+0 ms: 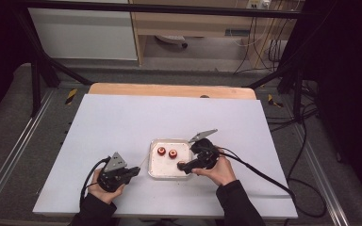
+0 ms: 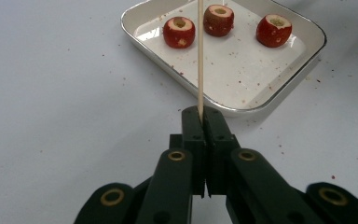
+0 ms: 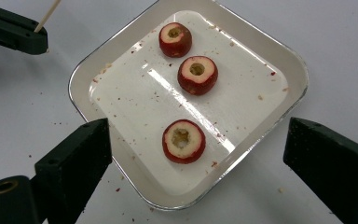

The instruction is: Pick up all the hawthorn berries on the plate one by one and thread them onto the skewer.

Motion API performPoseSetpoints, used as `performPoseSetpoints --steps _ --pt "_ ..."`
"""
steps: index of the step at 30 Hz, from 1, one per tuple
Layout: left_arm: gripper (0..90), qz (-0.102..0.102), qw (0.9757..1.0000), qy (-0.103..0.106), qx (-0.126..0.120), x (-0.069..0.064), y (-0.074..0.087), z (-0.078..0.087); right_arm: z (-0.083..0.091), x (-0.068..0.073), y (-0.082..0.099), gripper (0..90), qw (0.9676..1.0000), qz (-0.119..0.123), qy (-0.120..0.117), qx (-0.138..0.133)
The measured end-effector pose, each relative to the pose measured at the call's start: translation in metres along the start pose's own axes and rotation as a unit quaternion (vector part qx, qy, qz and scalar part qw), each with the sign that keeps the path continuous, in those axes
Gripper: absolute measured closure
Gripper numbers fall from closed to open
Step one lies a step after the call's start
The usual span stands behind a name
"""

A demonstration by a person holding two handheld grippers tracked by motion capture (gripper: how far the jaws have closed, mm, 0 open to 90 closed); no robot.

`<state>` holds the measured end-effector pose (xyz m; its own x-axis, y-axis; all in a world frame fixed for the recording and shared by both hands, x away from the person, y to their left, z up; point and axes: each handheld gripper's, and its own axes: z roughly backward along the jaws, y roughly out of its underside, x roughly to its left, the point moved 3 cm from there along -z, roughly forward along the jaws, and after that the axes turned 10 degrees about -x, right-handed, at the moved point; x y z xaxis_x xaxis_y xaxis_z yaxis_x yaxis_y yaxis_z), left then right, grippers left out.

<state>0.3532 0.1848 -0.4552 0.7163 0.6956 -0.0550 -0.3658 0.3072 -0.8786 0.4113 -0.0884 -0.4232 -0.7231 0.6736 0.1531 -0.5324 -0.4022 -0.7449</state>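
a white table (image 1: 122, 127) stands on grey carpet, with a wooden cabinet and loose cables behind it. a shallow white tray (image 1: 154, 160) sits near the middle of the table, holding three cored red fruits: two close together toward the far side (image 1: 161, 150) (image 1: 173, 153) and one alone near the front right (image 1: 181, 165).

the left hand-held gripper (image 1: 133, 171) rests low by the tray's left edge, the hand wrapped round its body from below, forearm coming in from the bottom edge. its jaws are clamped together on a thin wooden skewer (image 2: 200, 56), which points straight out over the tray toward the fruits.

the right hand-held gripper (image 1: 187, 169) hovers above the tray's right side, angled down, the hand gripping it from behind. its jaws stand wide apart with nothing between the pads; the lone fruit (image 3: 183, 141) lies on the tray below the gap, untouched.
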Motion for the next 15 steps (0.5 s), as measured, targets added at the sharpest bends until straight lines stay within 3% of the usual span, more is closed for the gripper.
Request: performPoseSetpoints --steps 8,15 --pt "88.4 -0.003 1.0 -0.003 0.001 -0.001 0.0 0.0 -0.01 0.0 -0.008 26.1 0.9996 0.006 -0.015 0.024" --pt "88.4 -0.004 1.0 -0.002 0.003 -0.001 0.0 -0.002 -0.022 0.002 -0.006 39.3 0.996 0.017 -0.031 0.082"
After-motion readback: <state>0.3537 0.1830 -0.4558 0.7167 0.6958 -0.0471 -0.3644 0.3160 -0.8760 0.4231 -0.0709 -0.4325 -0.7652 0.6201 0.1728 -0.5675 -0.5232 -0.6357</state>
